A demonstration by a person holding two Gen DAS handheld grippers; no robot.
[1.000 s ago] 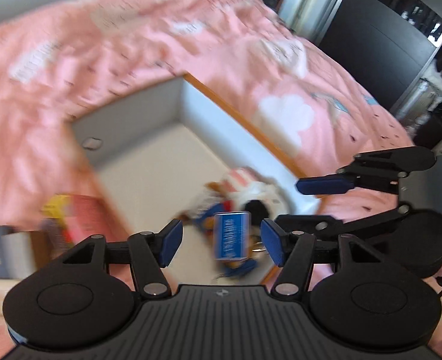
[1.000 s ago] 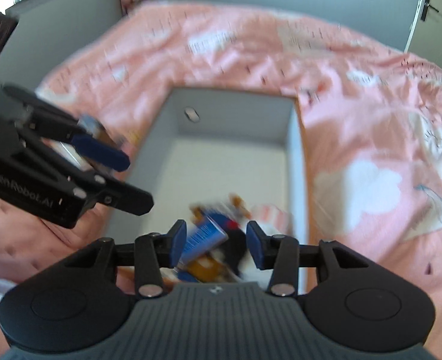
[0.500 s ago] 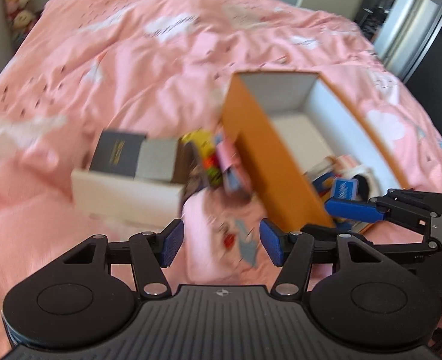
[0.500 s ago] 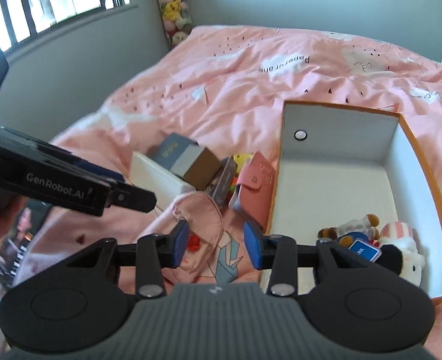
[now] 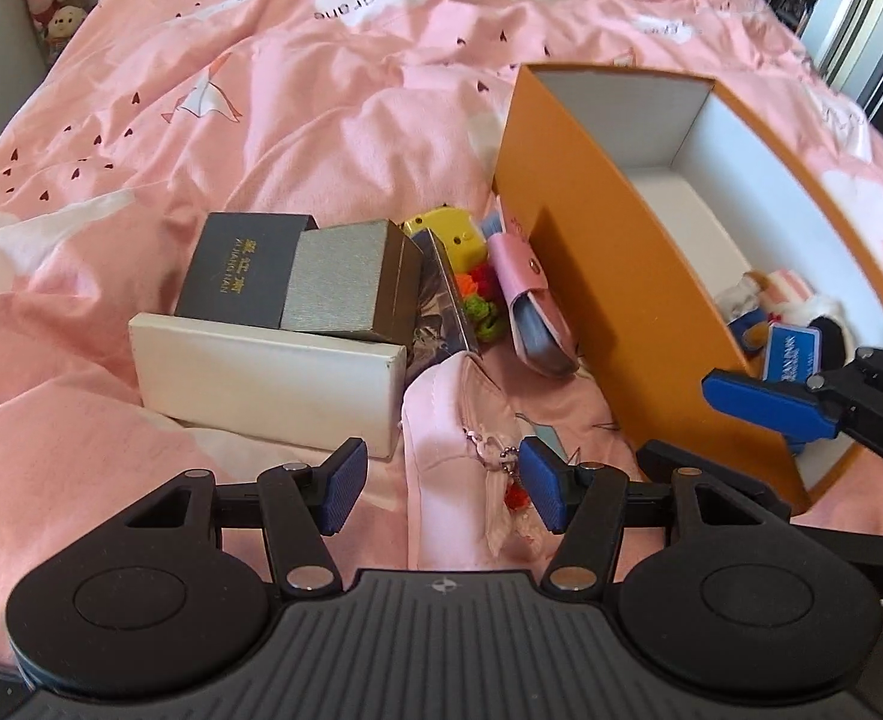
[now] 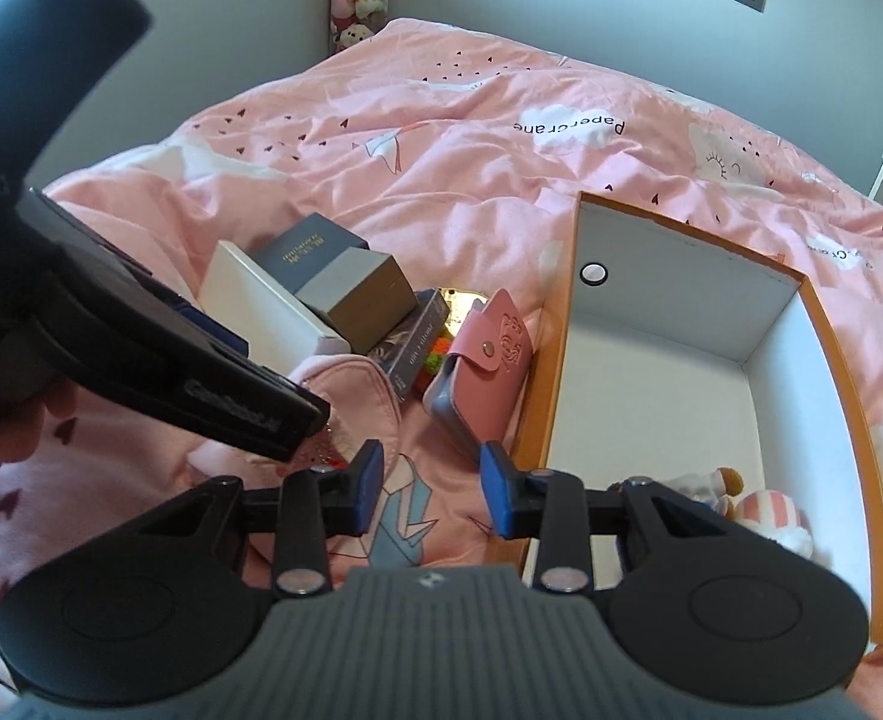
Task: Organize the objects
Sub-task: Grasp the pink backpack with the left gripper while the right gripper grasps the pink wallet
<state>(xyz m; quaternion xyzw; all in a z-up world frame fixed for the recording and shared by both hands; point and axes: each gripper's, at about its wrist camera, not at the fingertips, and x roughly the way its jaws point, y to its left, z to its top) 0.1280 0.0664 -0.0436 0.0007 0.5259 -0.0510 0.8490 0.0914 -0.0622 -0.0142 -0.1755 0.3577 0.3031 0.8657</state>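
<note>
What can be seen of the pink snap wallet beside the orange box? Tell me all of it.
The pink snap wallet looks like soft leather. Its scalloped flap is shut with a metal snap, with an embossed mark beside it. A grey-blue body shows at the lower end. It lies tilted on the pink bedding, leaning against the outer wall of the orange box, with the photo card box and colourful pom-poms on its other side. Neither tool touches it.

a bed with a pink printed duvet (image 5: 333,96) carries an orange box (image 5: 609,252), a white box (image 5: 261,381) and a pink pouch (image 5: 459,420).
</note>
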